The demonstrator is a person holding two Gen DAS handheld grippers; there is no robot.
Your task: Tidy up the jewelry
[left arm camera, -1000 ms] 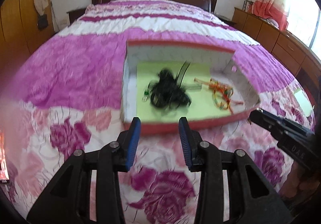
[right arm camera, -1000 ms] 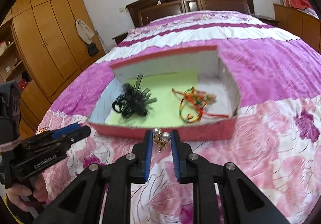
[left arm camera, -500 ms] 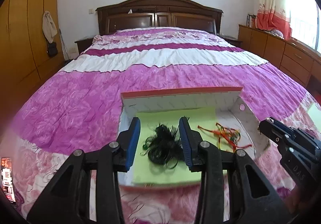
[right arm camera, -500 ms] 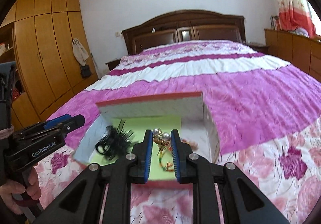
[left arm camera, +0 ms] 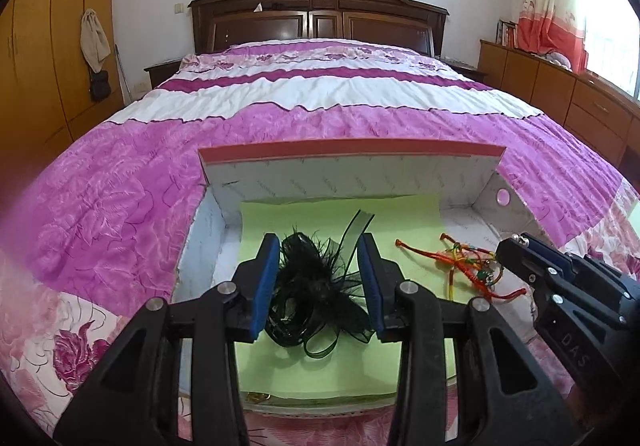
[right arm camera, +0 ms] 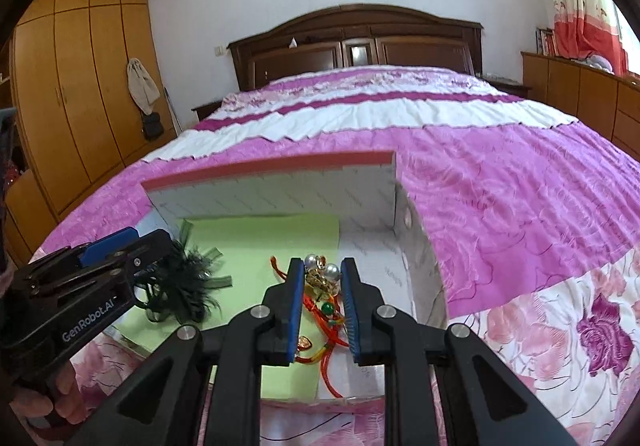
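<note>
While the right gripper [right arm camera: 320,278] pinches pearl earrings [right arm camera: 321,269] above the box [right arm camera: 280,182] for drop-in | left gripper [left arm camera: 319,278] spread, empty, over black feather hairpiece [left arm camera: 316,282].

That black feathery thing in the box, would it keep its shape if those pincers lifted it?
Probably not. The black feathery thing looks like loose ribbon loops and wispy strands, so it would likely sag and trail. It seems very light for its bulk. Strands could snag on the left gripper, whose blue pads flank it.

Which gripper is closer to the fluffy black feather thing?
Left. The left gripper has the black feathery hair accessory between its fingers; the right gripper is off to the side, above the red cord bracelet.
</note>
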